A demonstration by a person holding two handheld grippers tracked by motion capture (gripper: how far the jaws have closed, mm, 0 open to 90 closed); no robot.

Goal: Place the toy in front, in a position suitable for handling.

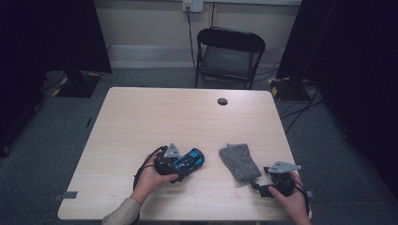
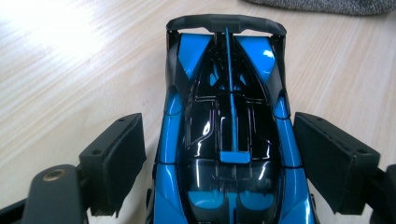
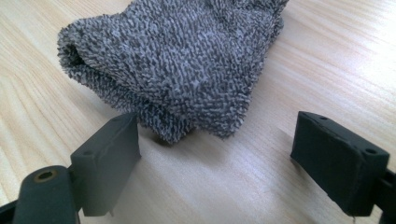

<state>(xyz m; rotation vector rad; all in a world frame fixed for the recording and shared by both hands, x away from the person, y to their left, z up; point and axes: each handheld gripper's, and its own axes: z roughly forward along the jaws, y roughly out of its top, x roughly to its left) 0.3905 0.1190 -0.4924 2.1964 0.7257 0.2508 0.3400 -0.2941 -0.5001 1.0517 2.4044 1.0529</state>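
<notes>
around the table

a black folding chair (image 1: pixel 229 55) stands at the upper centre, behind the pale wooden table (image 1: pixel 155 117). a round cable hole (image 1: pixel 222 101) sits near the table's far edge. dark curtains (image 1: pixel 51 35) fill both upper corners.

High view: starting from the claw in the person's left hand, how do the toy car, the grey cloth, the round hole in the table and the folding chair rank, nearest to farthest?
From the left claw:
1. Blue toy car, between its open jaws.
2. Grey cloth, to its right, by the right claw.
3. Round hole, near the table's far edge.
4. Folding chair, beyond the table, by the wall.
</notes>
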